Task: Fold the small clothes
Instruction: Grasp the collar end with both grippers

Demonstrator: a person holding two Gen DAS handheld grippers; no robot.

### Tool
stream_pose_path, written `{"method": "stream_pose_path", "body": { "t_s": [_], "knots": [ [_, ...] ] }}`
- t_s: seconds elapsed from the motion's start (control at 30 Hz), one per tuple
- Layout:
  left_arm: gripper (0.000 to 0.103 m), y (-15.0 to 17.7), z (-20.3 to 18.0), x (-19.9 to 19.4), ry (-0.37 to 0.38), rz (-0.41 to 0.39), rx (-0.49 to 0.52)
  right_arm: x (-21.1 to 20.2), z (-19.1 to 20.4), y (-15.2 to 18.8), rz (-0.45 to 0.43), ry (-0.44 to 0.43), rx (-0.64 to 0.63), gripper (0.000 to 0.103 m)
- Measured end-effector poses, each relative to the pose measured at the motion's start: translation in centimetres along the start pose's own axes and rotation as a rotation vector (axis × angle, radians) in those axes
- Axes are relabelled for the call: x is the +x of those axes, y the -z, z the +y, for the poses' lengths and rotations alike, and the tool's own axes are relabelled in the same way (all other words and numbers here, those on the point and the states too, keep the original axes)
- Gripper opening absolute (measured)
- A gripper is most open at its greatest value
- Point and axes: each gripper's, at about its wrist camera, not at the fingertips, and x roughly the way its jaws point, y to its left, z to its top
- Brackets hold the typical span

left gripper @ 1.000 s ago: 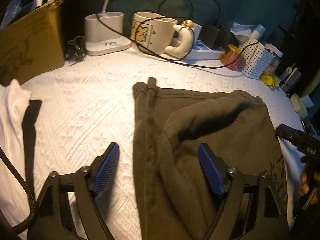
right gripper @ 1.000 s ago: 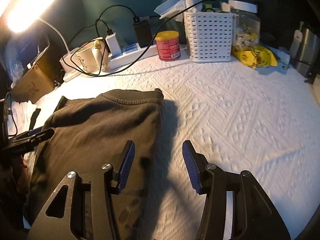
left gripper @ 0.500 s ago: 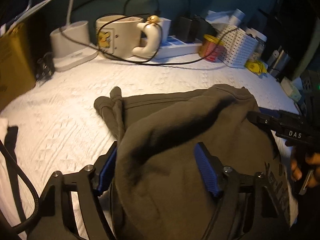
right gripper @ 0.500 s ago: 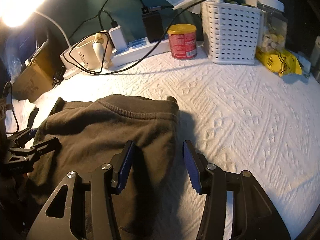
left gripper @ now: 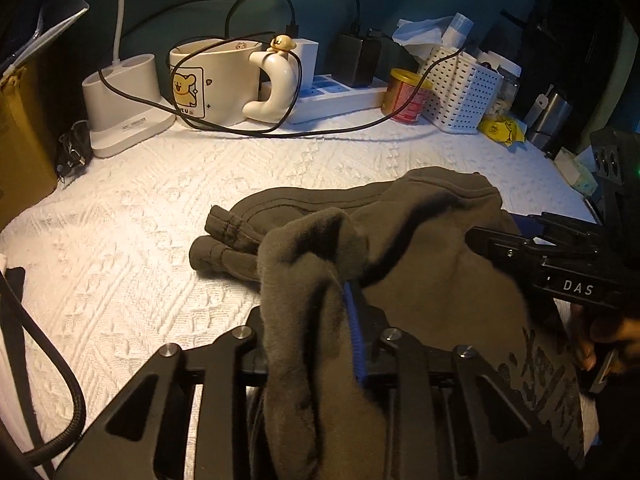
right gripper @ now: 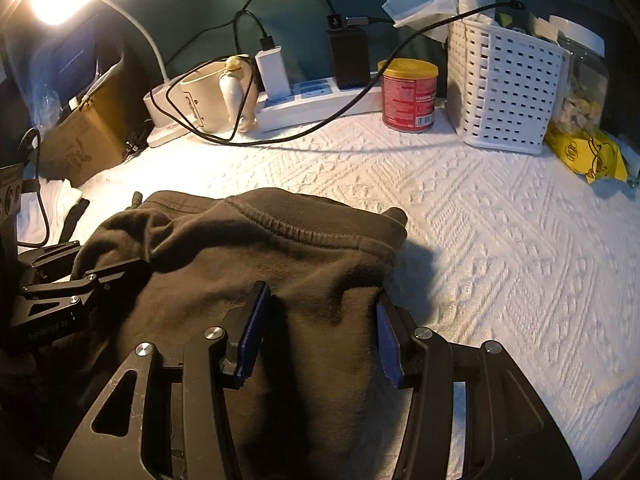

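Olive-brown fleece garment (left gripper: 436,280) lies bunched on the white textured cover (left gripper: 140,216) of the worktop, its ribbed cuffs (left gripper: 224,244) pointing toward the lamp side and its stitched hem (right gripper: 288,228) facing the clutter at the back. Left gripper (left gripper: 340,320): jaws have just been closing and are now clamped on a raised fold of the garment, cloth draped over the near linkage and hiding one pad, blue pad of the other visible against the fabric. Right gripper (right gripper: 316,336): jaws stand apart, straddling the garment's right edge; fabric lies between the blue pads, but they do not press on it. A dark printed motif (left gripper: 536,372) shows on the cloth near the person's hand (left gripper: 600,340) at the right of the left view. Along the back wall stand a cream mug (left gripper: 216,80), a white lamp base (left gripper: 124,100), a power strip (right gripper: 320,104) with chargers and black cables, a red tin (right gripper: 408,96) and a white perforated basket (right gripper: 504,84)
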Motion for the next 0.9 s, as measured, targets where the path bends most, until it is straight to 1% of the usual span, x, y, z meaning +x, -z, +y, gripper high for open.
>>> {"method": "stream_pose_path", "body": {
  "t_s": [0.07, 0.13, 0.17, 0.3, 0.43, 0.67, 0.8, 0.9],
  "knots": [
    [0.023, 0.0, -0.1, 0.0, -0.001, -0.002, 0.002, 0.1, 0.1, 0.1, -0.003, 0.002, -0.012, 0.037],
    [0.022, 0.1, -0.1, 0.0, 0.0, -0.004, -0.001, 0.2, 0.2, 0.1, -0.002, -0.008, -0.014, 0.02],
    [0.021, 0.1, -0.1, 0.0, 0.0, -0.006, -0.001, 0.1, 0.1, 0.1, 0.0, -0.019, -0.015, 0.017],
    [0.021, 0.2, -0.2, -0.4, 0.0, -0.021, -0.01, -0.2, 0.8, 0.1, -0.007, -0.009, -0.038, 0.013],
    [0.02, 0.2, -0.3, -1.1, 0.002, -0.045, -0.013, -1.4, 1.4, -0.1, -0.036, -0.017, -0.051, 0.012],
    [0.02, 0.1, -1.2, -4.1, 0.001, -0.13, -0.009, -4.8, 3.0, -0.1, -0.122, -0.011, -0.082, 0.012],
    [0.02, 0.3, -1.5, -5.7, 0.005, -0.169, -0.03, -6.9, 3.9, 0.0, -0.155, -0.011, -0.108, 0.011],
    [0.02, 0.5, -1.9, -7.2, 0.002, -0.204, -0.026, -8.5, 4.7, 0.2, -0.184, -0.006, -0.122, 0.011]
  ]
}}
